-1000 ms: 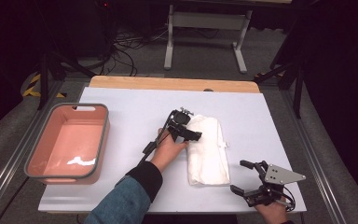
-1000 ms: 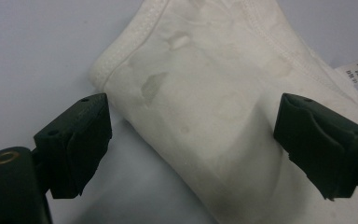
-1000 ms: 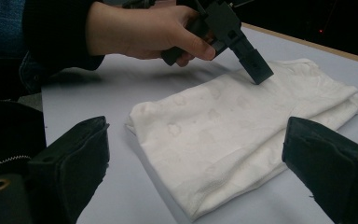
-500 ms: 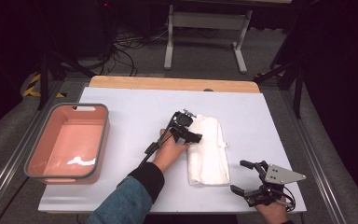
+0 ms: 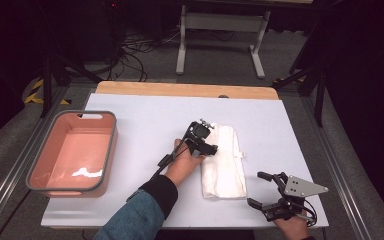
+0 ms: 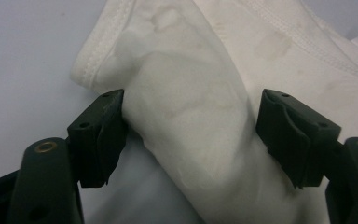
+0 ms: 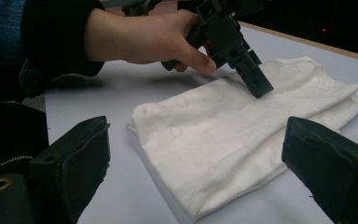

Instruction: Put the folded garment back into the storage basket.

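On table centre: folded white cloth (image 5: 223,161). Left gripper (image 5: 211,148) pressed on cloth's left edge, jaws spread around raised fold, not clamped. Right gripper (image 5: 264,194) released, near cloth's right corner, apart.

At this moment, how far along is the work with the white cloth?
Done: the cloth lies folded into a narrow stack on the table. In hand: the left gripper is down on it, jaws open around a raised fold. Left: the right gripper waits open beside it; the pink bin holds no cloth.

Overhead view, two close claw views; shared cloth (image 5: 223,160).
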